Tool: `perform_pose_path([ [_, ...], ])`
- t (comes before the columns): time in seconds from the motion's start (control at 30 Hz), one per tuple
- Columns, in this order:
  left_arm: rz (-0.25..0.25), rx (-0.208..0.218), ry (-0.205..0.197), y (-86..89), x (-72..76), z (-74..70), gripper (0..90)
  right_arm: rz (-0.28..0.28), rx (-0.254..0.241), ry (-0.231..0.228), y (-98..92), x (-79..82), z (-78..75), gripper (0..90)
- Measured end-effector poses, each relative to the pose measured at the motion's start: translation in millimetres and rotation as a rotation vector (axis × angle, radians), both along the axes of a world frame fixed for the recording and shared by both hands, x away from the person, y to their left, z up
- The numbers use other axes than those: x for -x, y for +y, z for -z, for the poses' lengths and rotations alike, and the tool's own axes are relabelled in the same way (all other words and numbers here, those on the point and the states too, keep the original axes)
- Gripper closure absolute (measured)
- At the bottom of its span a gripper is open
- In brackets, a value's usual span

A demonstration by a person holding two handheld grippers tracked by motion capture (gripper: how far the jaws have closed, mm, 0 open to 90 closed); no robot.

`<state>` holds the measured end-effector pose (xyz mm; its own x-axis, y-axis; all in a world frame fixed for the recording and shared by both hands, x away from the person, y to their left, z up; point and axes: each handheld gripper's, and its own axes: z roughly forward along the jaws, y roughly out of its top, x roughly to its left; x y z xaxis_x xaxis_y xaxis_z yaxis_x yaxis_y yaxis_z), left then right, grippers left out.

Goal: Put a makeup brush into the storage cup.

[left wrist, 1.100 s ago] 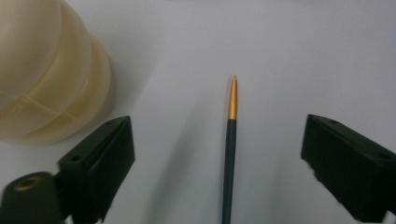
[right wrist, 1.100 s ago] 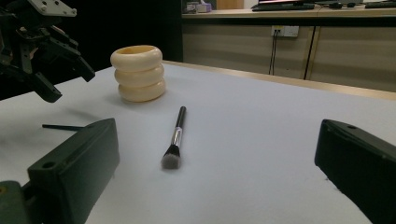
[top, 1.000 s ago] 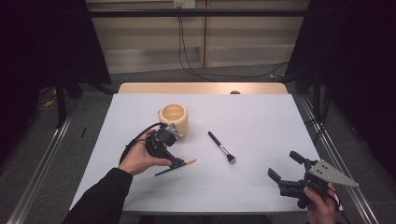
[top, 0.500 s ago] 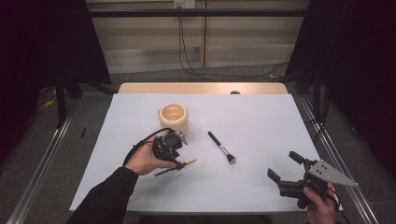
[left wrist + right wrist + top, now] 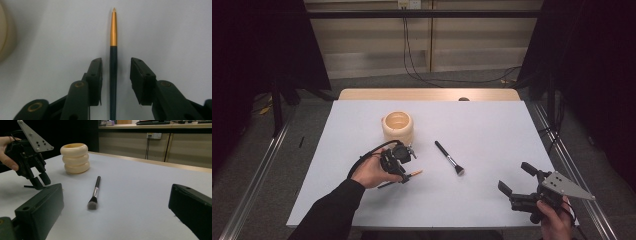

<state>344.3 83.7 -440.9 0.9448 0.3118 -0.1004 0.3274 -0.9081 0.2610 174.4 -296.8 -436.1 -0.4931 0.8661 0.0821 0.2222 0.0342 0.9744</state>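
Left gripper view: left tongs [image 5: 113,75], closing, straddle the brush [image 5: 113,62] ungripped; right tongs [image 5: 517,180] open

Things on the desk [image 5: 492,200]
A cream ribbed holder [image 5: 397,128] stands upright; a black makeup brush [image 5: 449,157] lies near it, apart.

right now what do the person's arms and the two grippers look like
Both grippers are black with two blocky jaws. The left gripper has brass-coloured pivot rivets and a black cable looping off it; its grey three-cornered plate with small holes shows in the right gripper view. The right gripper carries a similar grey plate. The left arm wears a black sleeve.
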Motion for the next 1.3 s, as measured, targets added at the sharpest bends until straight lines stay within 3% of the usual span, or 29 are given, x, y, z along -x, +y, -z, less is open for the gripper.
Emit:
perform_pose_path([
  [0.27, -0.011, -0.03, -0.015, -4.9, 1.2, 4.0, 69.6, 0.0, -0.002, 0.004, 0.8, -0.4, 0.3, 0.0],
  [0.3, 0.008, -0.051, -0.021, -5.1, 0.4, 3.2, 69.8, 0.001, 0.001, 0.002, 0.7, -0.7, 0.4, 0.0],
  [0.33, -0.011, -0.04, -0.015, -5.8, 1.6, 3.8, 70.0, 0.004, -0.002, 0.004, 1.0, -0.8, 0.5, 0.0],
  [0.57, -0.013, -0.042, -0.035, -7.1, 2.1, 5.1, 75.6, 0.004, 0.0, 0.004, 1.7, -0.6, 0.5, 0.0],
  [0.6, -0.003, -0.051, -0.018, -7.1, 1.1, 4.1, 77.0, 0.003, -0.001, 0.004, 1.6, -0.7, 0.5, 0.0],
  [0.73, -0.008, -0.058, -0.026, -10.4, 4.2, 4.9, 82.8, -0.001, 0.007, 0.003, 1.8, -1.1, 0.7, 0.0],
  [0.9, -0.019, -0.061, -0.007, -9.8, 1.2, 4.7, 83.3, 0.0, 0.005, 0.008, 2.1, -0.6, 0.5, 0.0],
  [0.93, 0.0, -0.075, -0.002, -9.5, 0.1, 3.7, 83.3, 0.002, 0.005, 0.007, 2.2, -0.5, 0.5, 0.0],
  [1.0, -0.031, -0.059, -0.01, -9.7, 2.5, 4.6, 83.3, -0.007, 0.01, 0.008, 1.9, -0.6, 0.5, 0.0],
  [1.1, -0.034, -0.042, 0.012, -7.0, 1.2, 4.0, 83.3, -0.003, 0.009, 0.007, 2.0, -0.9, 0.7, 0.0],
  [1.3, -0.059, -0.009, 0.014, -1.9, -0.9, 4.6, 83.4, -0.004, 0.007, 0.011, 2.0, -1.4, 1.0, 0.0],
])
